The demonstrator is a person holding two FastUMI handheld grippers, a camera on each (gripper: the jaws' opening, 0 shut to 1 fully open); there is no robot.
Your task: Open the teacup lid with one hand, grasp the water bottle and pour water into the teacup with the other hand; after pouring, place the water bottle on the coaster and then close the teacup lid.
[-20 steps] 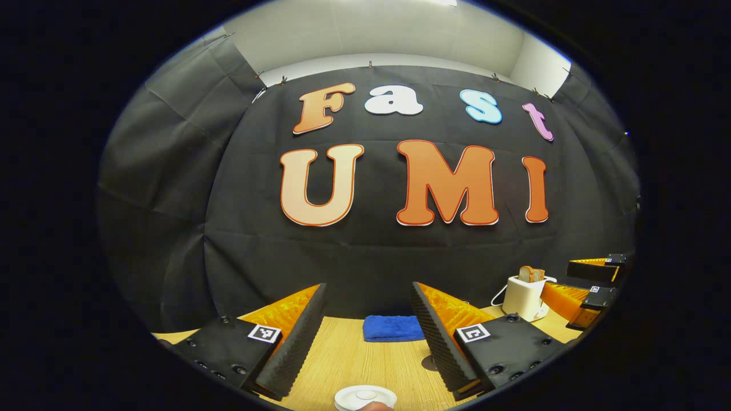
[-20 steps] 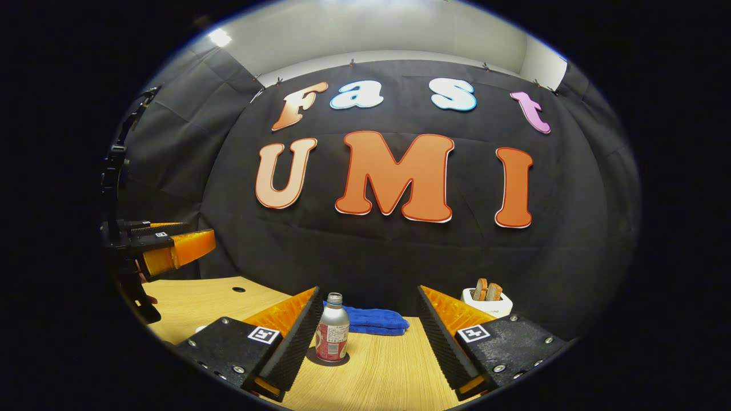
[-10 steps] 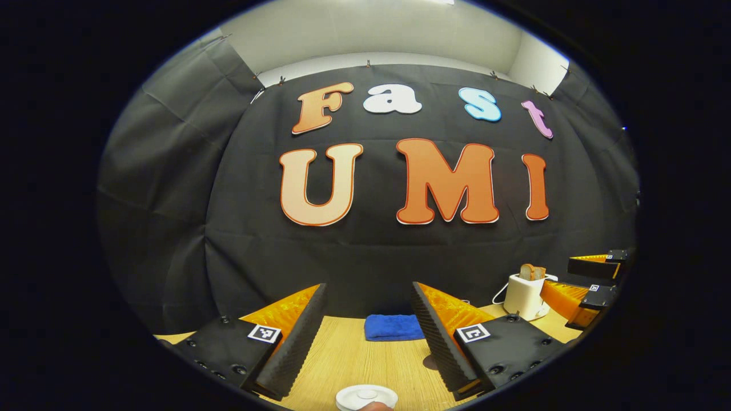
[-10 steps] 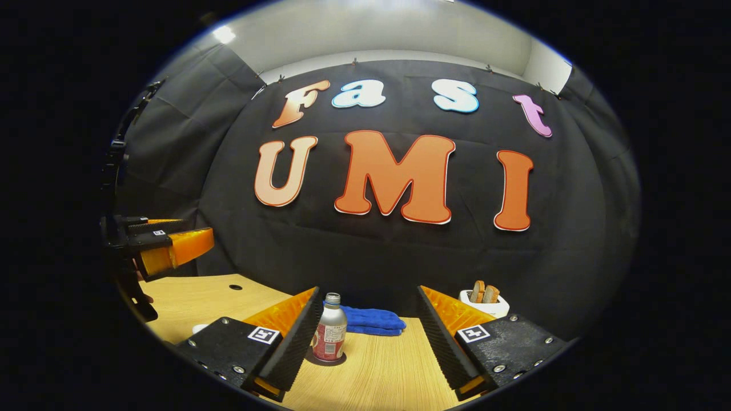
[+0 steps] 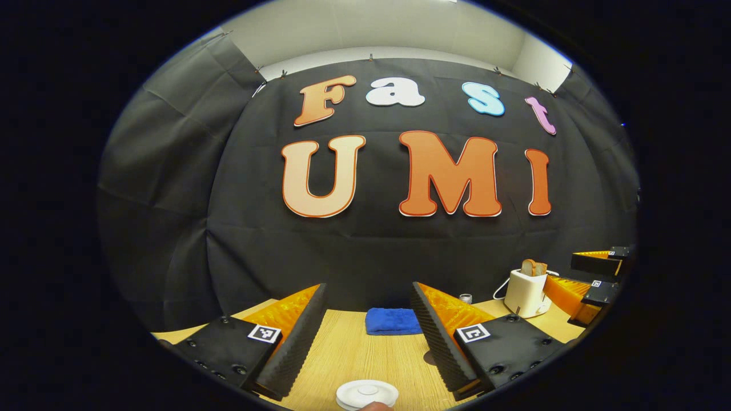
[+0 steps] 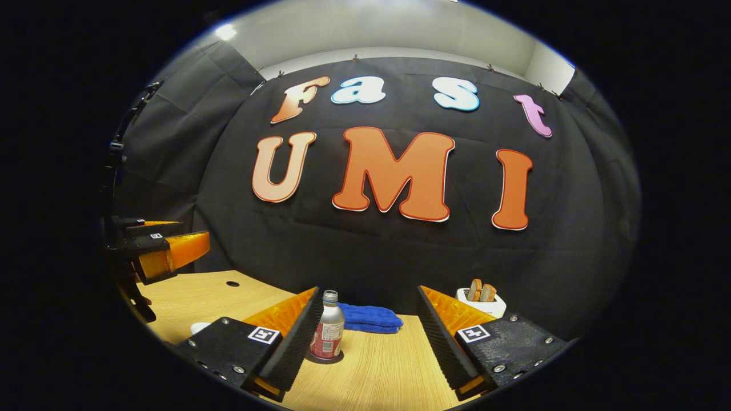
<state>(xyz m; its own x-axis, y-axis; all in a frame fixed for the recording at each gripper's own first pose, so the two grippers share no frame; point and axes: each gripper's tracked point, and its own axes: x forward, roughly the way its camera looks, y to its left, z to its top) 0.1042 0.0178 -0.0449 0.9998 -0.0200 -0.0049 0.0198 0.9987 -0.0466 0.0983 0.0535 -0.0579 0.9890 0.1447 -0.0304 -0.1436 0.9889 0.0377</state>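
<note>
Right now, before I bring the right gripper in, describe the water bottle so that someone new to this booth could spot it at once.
On the wooden table, in front of the folded blue cloth by the black back wall, stands the water bottle. It is upright on a dark round coaster, close by one finger of the open right gripper. Its metal body, narrow neck, screw cap and red label set it apart from the white toaster.

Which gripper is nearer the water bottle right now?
Right. The right gripper is open, with the water bottle by its left finger. The left gripper hangs over the teacup lid.
</note>
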